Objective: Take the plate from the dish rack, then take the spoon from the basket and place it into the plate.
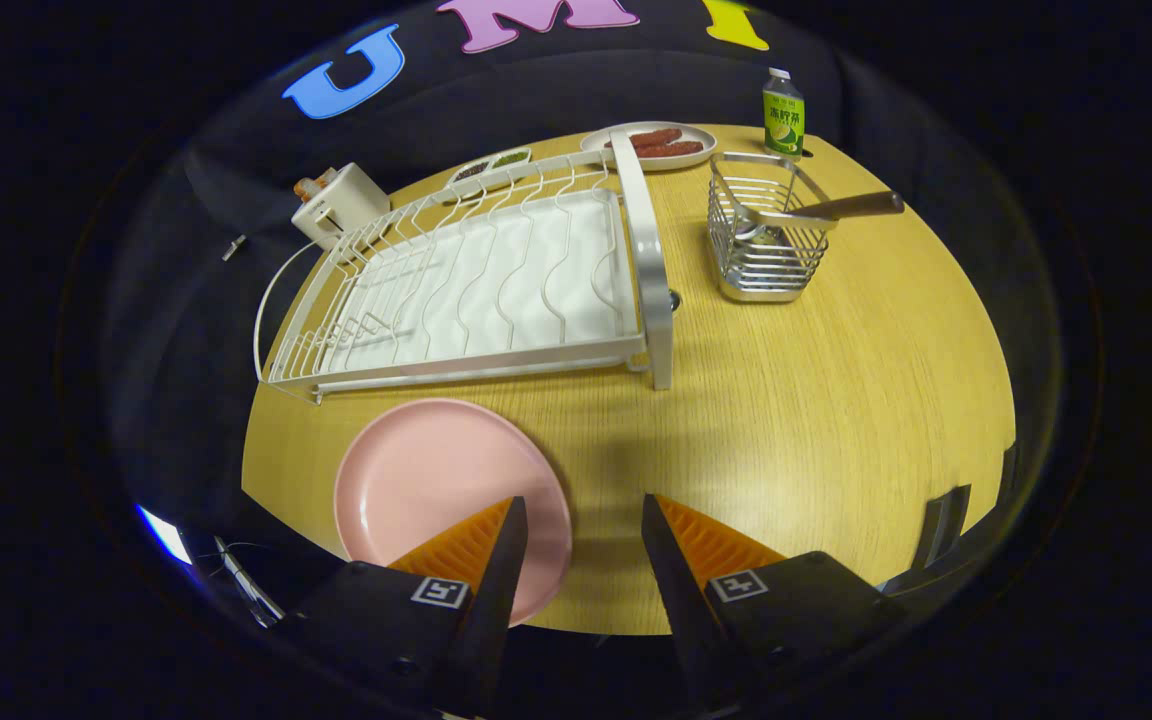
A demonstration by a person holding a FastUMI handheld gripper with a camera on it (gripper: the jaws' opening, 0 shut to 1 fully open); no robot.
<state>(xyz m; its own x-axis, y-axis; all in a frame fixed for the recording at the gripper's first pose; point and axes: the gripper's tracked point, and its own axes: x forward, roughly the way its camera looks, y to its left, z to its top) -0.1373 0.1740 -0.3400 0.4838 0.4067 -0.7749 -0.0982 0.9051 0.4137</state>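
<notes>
Pink plate [436, 480]: already out of the dish rack [476, 280], lying flat near the counter [816, 400] front edge, so step one looks done.
Spoon [826, 210]: not moved yet, propped in the wire basket [766, 250] toward the counter's back edge.
Claw [581, 520]: fingers spread, holding nothing, one finger over the plate's rim.
Left to do: grab the spoon and drop it on the plate.
</notes>
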